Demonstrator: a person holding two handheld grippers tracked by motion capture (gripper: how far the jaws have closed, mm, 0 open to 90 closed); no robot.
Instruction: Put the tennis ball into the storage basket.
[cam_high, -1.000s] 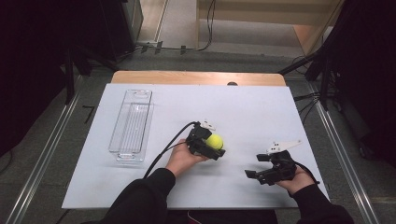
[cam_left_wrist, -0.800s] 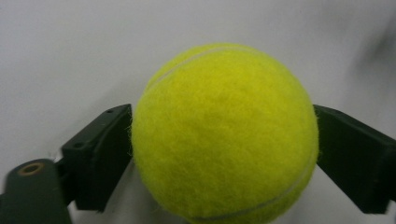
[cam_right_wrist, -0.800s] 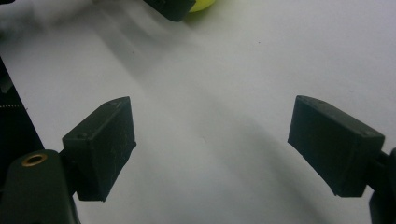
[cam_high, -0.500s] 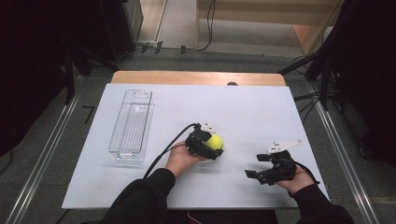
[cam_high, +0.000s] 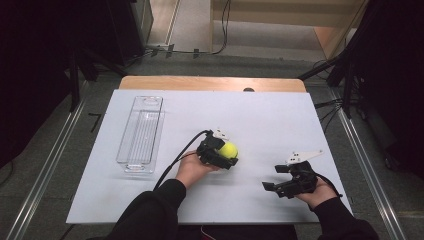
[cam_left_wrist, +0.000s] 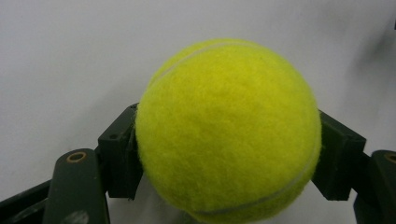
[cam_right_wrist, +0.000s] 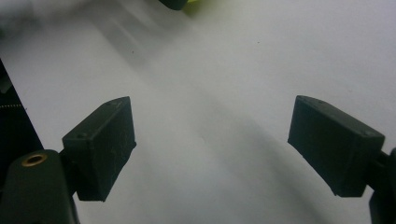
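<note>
Clearly the tennis ball (cam_high: 229, 149) is the easy sort of thing to carry — light, springy and covered in fuzzy felt that gives the pads something to bite on, so it should neither slip nor break. It is round, though, and a hold off its widest part would likely squeeze it out, so the grip belongs across the middle.

Taking the ball as the landmark: well to its left lies a long clear tray (cam_high: 141, 134) with nothing in it. The left gripper (cam_high: 223, 153) is at the ball itself, which sits on the white surface (cam_high: 280, 120) about mid-way across; in the left gripper view its fingers (cam_left_wrist: 119, 156) press on both flanks of the ball at its broadest line, so it has firm hold. To the ball's right and a little nearer the person, the right gripper (cam_high: 275, 177) hangs over bare surface with its fingers (cam_right_wrist: 102, 144) spread wide and nothing between them.

Against the picture from a second ago, the left gripper's fingers have closed onto the ball — hands, ball and tray lie where they did.
</note>
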